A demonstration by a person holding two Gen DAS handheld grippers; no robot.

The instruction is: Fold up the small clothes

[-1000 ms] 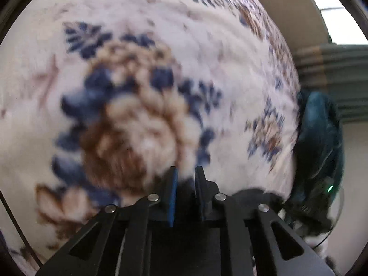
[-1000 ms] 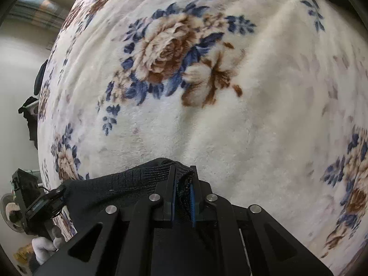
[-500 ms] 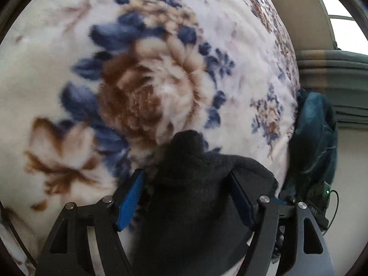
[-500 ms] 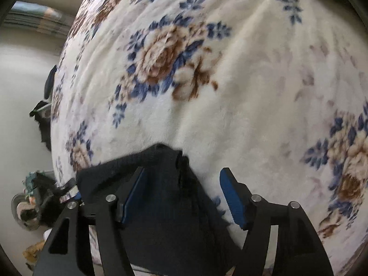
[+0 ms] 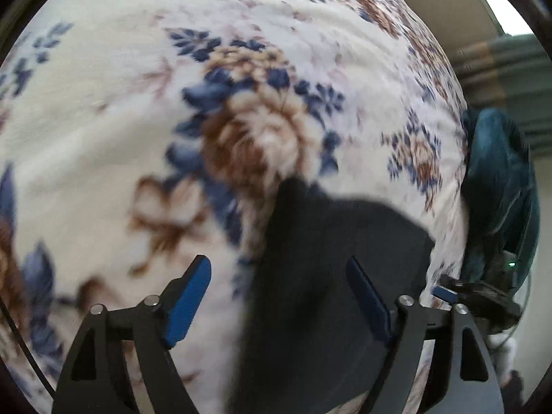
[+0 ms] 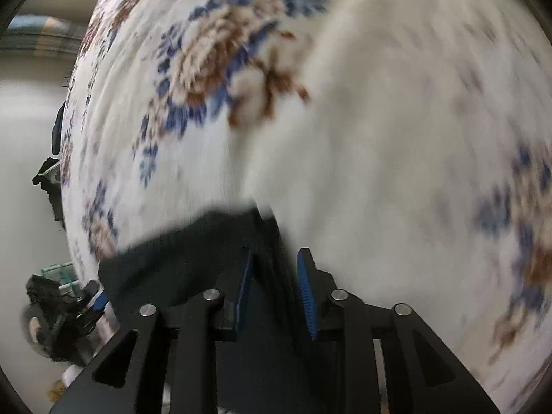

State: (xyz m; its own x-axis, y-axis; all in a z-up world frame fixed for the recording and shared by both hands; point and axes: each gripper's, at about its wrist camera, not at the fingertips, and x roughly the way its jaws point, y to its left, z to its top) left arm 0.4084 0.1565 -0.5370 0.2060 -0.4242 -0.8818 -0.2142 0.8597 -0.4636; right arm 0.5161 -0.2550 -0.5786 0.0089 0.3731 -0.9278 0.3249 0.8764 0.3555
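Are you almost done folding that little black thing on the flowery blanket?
Partly, it seems. The black garment lies bunched on the flowery blanket, so some folding looks done. The left gripper is wide open and holds nothing. The right gripper has its fingers around a ridge of cloth, not clamped. Tidying the fold is left.
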